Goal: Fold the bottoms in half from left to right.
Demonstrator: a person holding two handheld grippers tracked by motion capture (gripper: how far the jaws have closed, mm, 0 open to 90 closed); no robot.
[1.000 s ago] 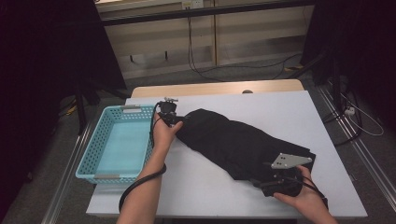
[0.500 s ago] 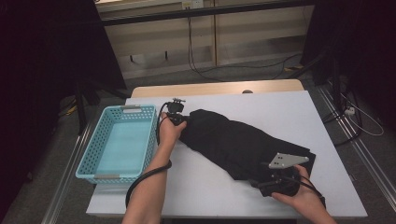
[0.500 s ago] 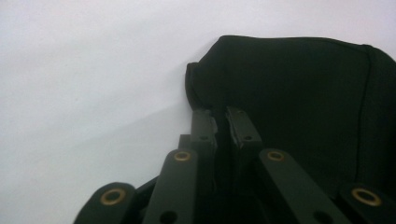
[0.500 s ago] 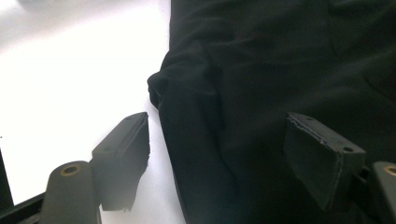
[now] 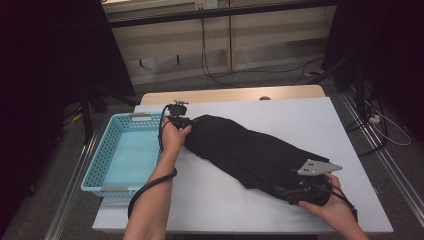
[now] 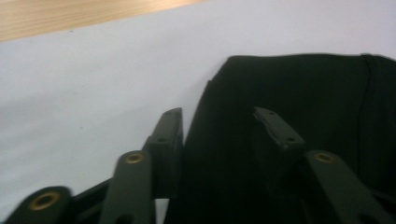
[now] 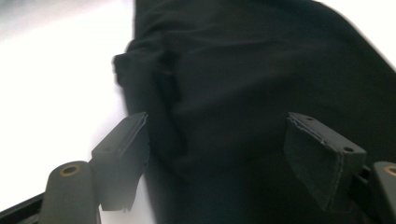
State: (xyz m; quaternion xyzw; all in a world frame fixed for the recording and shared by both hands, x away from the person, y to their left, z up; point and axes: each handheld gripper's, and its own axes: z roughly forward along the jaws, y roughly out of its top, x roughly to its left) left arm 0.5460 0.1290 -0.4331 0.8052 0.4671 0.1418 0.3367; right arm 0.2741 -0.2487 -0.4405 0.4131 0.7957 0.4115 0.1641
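Off the left edge of the tabletop [image 5: 210,200] sits the light blue basket [image 5: 95,172], its long side just beside the white surface. My left gripper [image 6: 218,133] rests at the far left end of the black garment [image 5: 250,152], near the far left corner of the tabletop; its jaws have just been opening again after a quick squeeze, and they now stand about halfway apart with the folded edge of the cloth between them, one jaw out on the bare white surface just beside the hem and the other lying on the fabric, so I am not pinching it. The garment itself lies rolled into a long bundle that runs slantwise from that far left corner down toward the near right corner. There my right gripper [image 7: 217,154] meets its near end, jaws spread wide with a thick bunch of cloth between them; whether the pads press on it I cannot tell
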